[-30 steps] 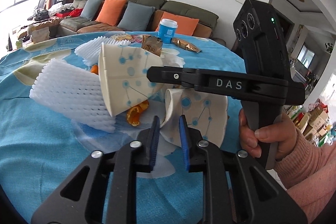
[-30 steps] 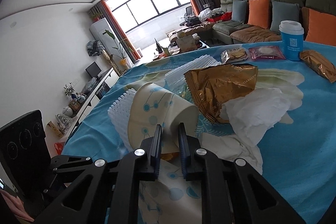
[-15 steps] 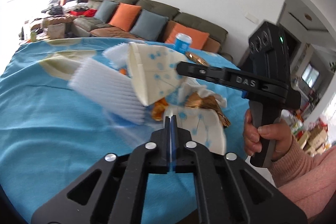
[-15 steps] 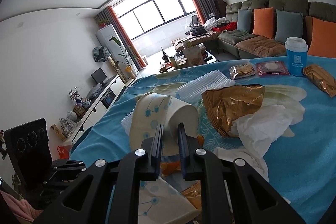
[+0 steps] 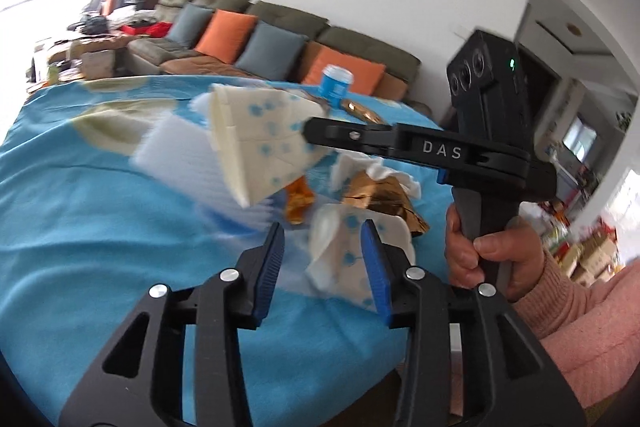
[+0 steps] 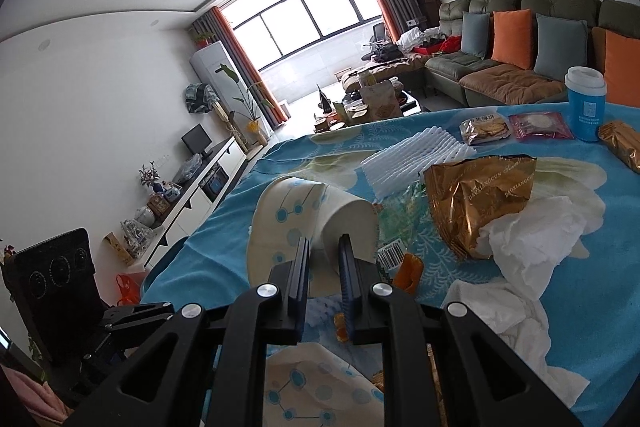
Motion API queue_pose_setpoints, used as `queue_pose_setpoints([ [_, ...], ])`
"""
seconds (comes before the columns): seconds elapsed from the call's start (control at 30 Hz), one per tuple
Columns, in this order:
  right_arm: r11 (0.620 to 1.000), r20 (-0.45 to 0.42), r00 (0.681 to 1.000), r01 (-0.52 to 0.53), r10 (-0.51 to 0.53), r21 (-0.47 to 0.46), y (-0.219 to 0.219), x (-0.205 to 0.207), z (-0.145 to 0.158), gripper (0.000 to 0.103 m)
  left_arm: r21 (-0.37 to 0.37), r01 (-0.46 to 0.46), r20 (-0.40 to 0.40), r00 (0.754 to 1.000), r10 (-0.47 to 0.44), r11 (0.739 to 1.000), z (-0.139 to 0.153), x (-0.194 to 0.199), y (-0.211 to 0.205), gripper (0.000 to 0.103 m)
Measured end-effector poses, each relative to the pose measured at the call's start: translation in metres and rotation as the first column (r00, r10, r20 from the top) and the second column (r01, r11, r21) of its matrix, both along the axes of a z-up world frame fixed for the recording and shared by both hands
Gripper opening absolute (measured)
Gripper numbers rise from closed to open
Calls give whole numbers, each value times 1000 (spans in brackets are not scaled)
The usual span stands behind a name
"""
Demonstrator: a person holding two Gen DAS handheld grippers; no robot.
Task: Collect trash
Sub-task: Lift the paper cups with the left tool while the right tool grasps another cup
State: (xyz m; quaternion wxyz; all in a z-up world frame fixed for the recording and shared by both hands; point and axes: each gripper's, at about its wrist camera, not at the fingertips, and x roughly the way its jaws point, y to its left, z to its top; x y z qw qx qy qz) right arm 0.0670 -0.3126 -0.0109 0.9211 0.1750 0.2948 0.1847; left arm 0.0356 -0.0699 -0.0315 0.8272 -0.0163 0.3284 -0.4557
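My right gripper (image 6: 324, 259) pinches a dotted paper cup (image 6: 308, 219) by its base, lifted over the blue tablecloth (image 6: 600, 267), mouth pointing away; I can't tell what's inside. My left gripper (image 5: 322, 251) is spread wide, a second, crumpled cup (image 5: 344, 251) lying between its fingers. Only the right view shows the gold wrapper (image 6: 476, 199), tissue (image 6: 532, 239) and blue tumbler (image 6: 586, 103) clearly; the left view is blurred, showing my right hand (image 5: 492, 259).

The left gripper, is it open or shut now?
Open. The left gripper has its blue pads spread apart, with a crumpled paper cup between them.
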Motion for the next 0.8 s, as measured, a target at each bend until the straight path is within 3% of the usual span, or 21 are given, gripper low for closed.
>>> queue_pose_setpoints([
  [0.07, 1000, 1, 1000, 5, -5, -7, -1, -2, 1, 13, 33, 24, 4, 1000, -24, 999, -4, 0, -12, 39],
  [0.1, 1000, 3, 1000, 7, -7, -8, -2, -3, 1, 13, 49, 38, -7, 999, -38, 998, -7, 2, -17, 32],
  [0.13, 1000, 5, 1000, 10, -10, -10, -4, -4, 2, 13, 60, 55, -30, 998, -53, 997, -10, 4, -21, 19],
  [0.4, 1000, 18, 1000, 1, -1, -6, -3, -4, 10, 13, 13, 13, -52, 999, -12, 1000, -4, 2, 0, 14],
  [0.63, 998, 49, 997, -67, 67, -8, 17, 3, 23, 13, -43, -133, -36, 991, 132, 990, 16, -6, 69, 14],
  [0.8, 988, 58, 987, -151, 152, -13, 52, 21, 32, 13, -49, -307, -19, 952, 306, 950, 32, -12, 141, 14],
])
